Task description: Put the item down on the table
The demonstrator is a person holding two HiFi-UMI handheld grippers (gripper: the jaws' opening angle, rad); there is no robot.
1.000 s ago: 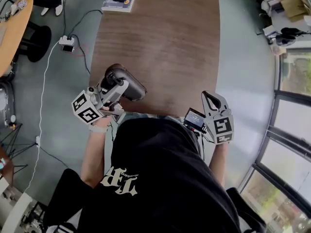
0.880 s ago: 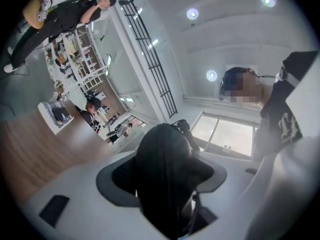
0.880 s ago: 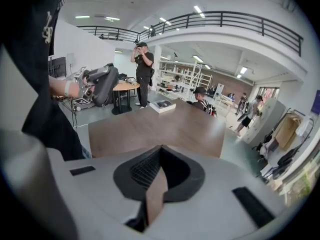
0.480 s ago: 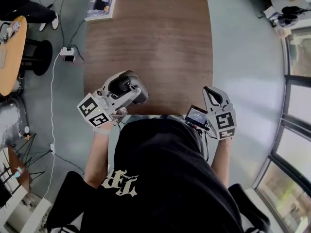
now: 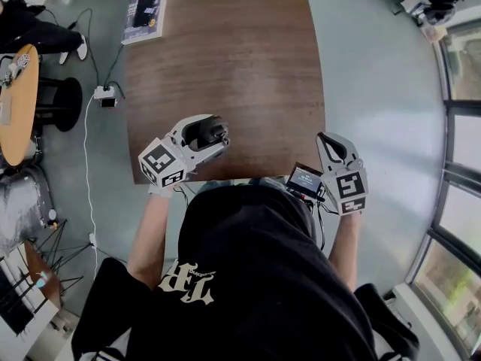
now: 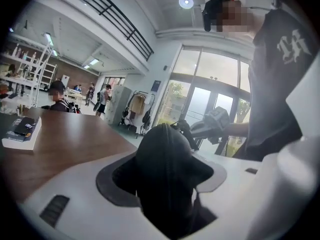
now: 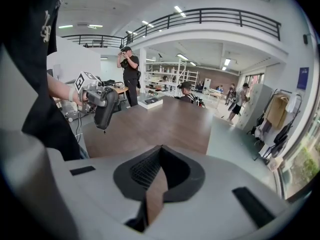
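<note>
Over the near edge of the brown wooden tabletop (image 5: 225, 59), in the head view, the left hand-held gripper (image 5: 216, 135) is clamping a dark rounded zippered case (image 5: 199, 132). The case is hanging in the air and is not lying on the wood. The right hand-held gripper (image 5: 328, 147) is hovering off the tabletop's near right corner, beside a small lit screen (image 5: 304, 180). A flat dark-covered book (image 5: 143, 13) is lying at the far left corner, well apart from both. On the grey floor a white power strip (image 5: 104, 96) is trailing cables near a black stool (image 5: 57, 104) and a round orange table (image 5: 18, 104). The person's black shirt (image 5: 255, 277) is covering the lower middle of the view.

Looking along the left jaws, the left gripper view is showing the case filling the gap, its zip running up the middle, and it is blocking much of what lies beyond. The book is sitting off to the left, and the right hand-held gripper is showing behind the case.

Seen from the right gripper view, the right jaws are sitting together with only a thin slit and nothing in it. This view alone is showing the case dangling clear above the tabletop's near edge, with a standing person in dark clothes (image 7: 131, 69) beyond.
</note>
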